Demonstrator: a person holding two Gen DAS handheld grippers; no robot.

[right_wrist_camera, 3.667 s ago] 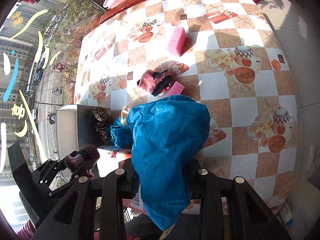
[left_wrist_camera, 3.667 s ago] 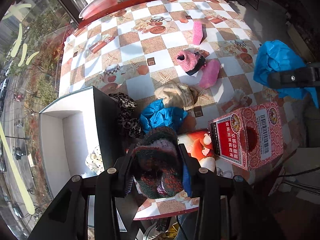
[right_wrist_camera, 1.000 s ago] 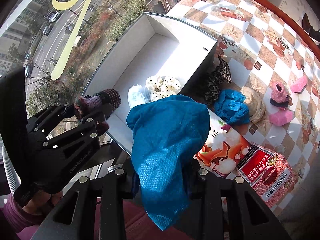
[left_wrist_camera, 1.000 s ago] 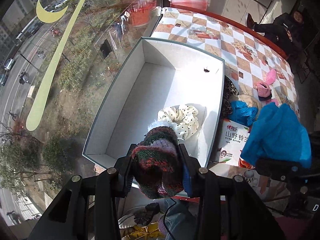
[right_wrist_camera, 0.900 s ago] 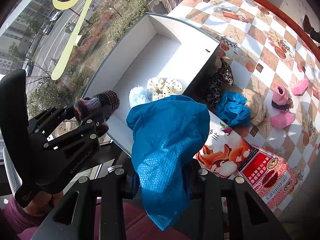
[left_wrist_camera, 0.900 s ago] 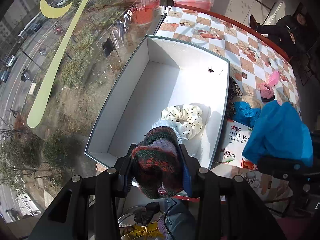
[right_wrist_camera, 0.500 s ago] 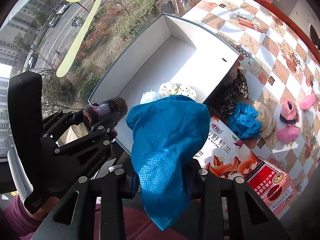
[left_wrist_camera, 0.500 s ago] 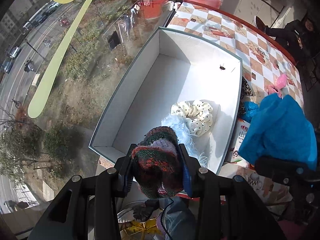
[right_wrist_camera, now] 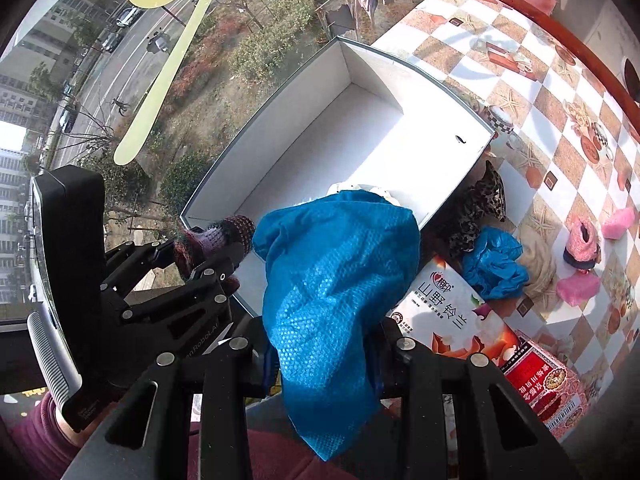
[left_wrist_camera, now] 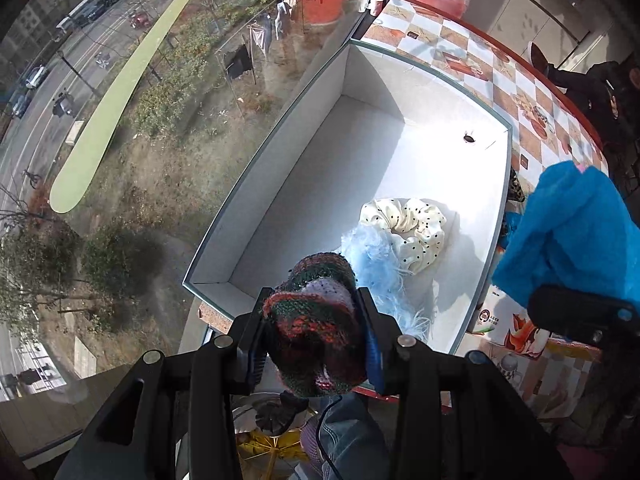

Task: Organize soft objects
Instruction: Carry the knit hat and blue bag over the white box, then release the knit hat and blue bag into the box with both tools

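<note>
My left gripper [left_wrist_camera: 316,336] is shut on a dark knitted sock [left_wrist_camera: 316,320] of red, green and purple yarn, held above the near end of the white box [left_wrist_camera: 280,188]. In the box lie a cream dotted scrunchie [left_wrist_camera: 408,228] and a pale blue fluffy piece [left_wrist_camera: 372,264]. My right gripper [right_wrist_camera: 324,344] is shut on a blue mesh cloth [right_wrist_camera: 332,280], held over the box's near right corner. The left gripper with the sock [right_wrist_camera: 216,240] shows at the left of the right wrist view. The blue cloth [left_wrist_camera: 572,232] shows at the right of the left wrist view.
On the checked table [right_wrist_camera: 532,120] right of the white box [right_wrist_camera: 400,80] lie a leopard-print cloth [right_wrist_camera: 480,208], a blue bag [right_wrist_camera: 496,264], a beige cloth [right_wrist_camera: 540,264], a pink knitted bootie [right_wrist_camera: 582,244] and pink sponges [right_wrist_camera: 578,288]. A printed carton [right_wrist_camera: 480,336] lies at the near edge. A window is on the left.
Both grippers have moved left from the table to above the white box, still holding the sock and the blue cloth. The box now looks nearer and larger.
</note>
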